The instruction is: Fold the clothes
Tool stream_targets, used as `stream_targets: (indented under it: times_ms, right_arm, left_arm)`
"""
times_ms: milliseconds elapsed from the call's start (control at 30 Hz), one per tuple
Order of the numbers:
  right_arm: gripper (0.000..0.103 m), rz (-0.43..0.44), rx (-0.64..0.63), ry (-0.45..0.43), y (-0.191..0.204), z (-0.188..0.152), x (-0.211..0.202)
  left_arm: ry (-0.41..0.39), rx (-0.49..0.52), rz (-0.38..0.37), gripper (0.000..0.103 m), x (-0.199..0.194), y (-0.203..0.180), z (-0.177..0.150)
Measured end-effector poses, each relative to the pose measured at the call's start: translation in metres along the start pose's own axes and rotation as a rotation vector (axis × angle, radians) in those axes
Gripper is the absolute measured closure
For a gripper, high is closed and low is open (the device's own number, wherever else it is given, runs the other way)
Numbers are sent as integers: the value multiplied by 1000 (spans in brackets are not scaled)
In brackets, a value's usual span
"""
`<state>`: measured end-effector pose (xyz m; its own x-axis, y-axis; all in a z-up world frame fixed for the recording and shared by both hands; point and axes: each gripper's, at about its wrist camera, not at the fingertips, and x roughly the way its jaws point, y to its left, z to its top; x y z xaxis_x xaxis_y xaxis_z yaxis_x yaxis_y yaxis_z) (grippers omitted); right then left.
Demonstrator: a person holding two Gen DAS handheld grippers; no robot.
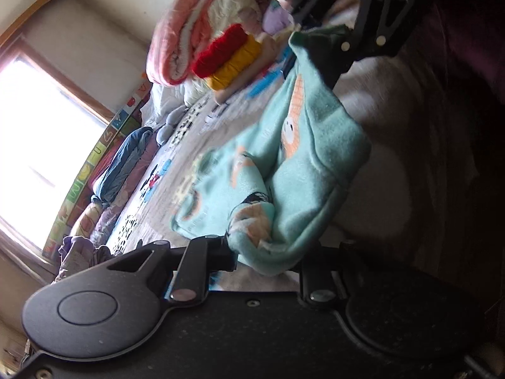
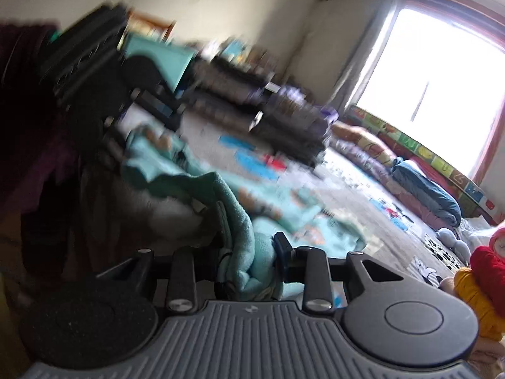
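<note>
A teal fleece garment (image 1: 300, 158) with orange cartoon prints hangs stretched between my two grippers above the bed. In the left wrist view my left gripper (image 1: 263, 257) is shut on one bunched end at the bottom. My right gripper (image 1: 315, 44) pinches the opposite corner at the top. In the right wrist view, folds of the same teal garment (image 2: 233, 208) are wedged between the fingers of my right gripper (image 2: 249, 265). The rest of the cloth trails onto the bedspread. My left gripper (image 2: 157, 94) shows as a dark blur at the upper left.
The patterned bedspread (image 1: 189, 126) lies under the garment. A pile of pink and cream bedding (image 1: 189, 41) with a red and yellow plush item (image 1: 227, 53) sits at one end. A blue bundle (image 1: 126, 158) lies along the window (image 1: 38, 126). A dark maroon sleeve (image 1: 457, 31) is close by.
</note>
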<state>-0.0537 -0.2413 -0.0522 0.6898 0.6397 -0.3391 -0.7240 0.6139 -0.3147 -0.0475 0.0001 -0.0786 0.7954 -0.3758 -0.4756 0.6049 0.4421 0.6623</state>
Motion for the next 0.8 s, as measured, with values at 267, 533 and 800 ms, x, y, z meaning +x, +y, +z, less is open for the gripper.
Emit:
stream_targets:
  times_ms: [267, 533, 800]
  right_arm:
    - [69, 23, 331, -159, -76, 4, 23]
    - [69, 124, 730, -194, -168, -36, 88]
    - [32, 180, 1046, -248, -194, -84, 91]
  left_arm:
    - [-103, -388, -113, 77, 25, 78, 2]
    - [-198, -922, -300, 79, 104, 138, -35]
    - [-209, -1245, -400, 85, 132, 150, -72]
